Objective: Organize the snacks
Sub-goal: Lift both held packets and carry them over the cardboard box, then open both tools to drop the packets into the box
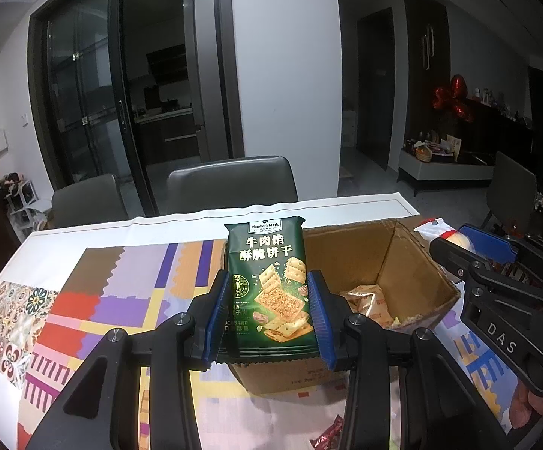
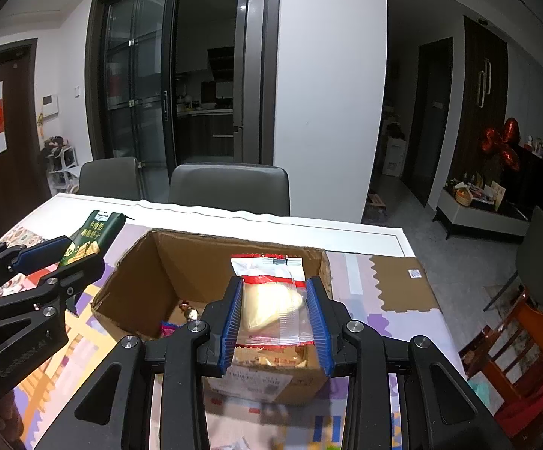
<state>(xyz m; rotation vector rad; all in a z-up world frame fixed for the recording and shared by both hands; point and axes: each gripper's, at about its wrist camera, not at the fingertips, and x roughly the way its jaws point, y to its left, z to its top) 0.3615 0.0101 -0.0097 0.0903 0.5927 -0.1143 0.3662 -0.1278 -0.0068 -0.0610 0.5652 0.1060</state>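
Note:
My left gripper [image 1: 269, 313] is shut on a green cracker packet [image 1: 269, 281] and holds it upright above the left edge of an open cardboard box [image 1: 354, 247]. My right gripper [image 2: 276, 315] is shut on a clear packet with a pale bun [image 2: 271, 300] and holds it over the box [image 2: 196, 258]. The box holds several small wrapped snacks [image 1: 369, 302]. The right gripper and its packet also show at the right of the left wrist view [image 1: 455, 242]. The left gripper with the green packet [image 2: 93, 238] shows at the left of the right wrist view.
The box stands on a table with a colourful patterned cloth [image 1: 102, 300]. A loose red wrapped snack [image 1: 327, 437] lies on the cloth near me. Two grey chairs [image 1: 230, 183] stand behind the table. A flat cardboard flap [image 2: 402, 285] lies right of the box.

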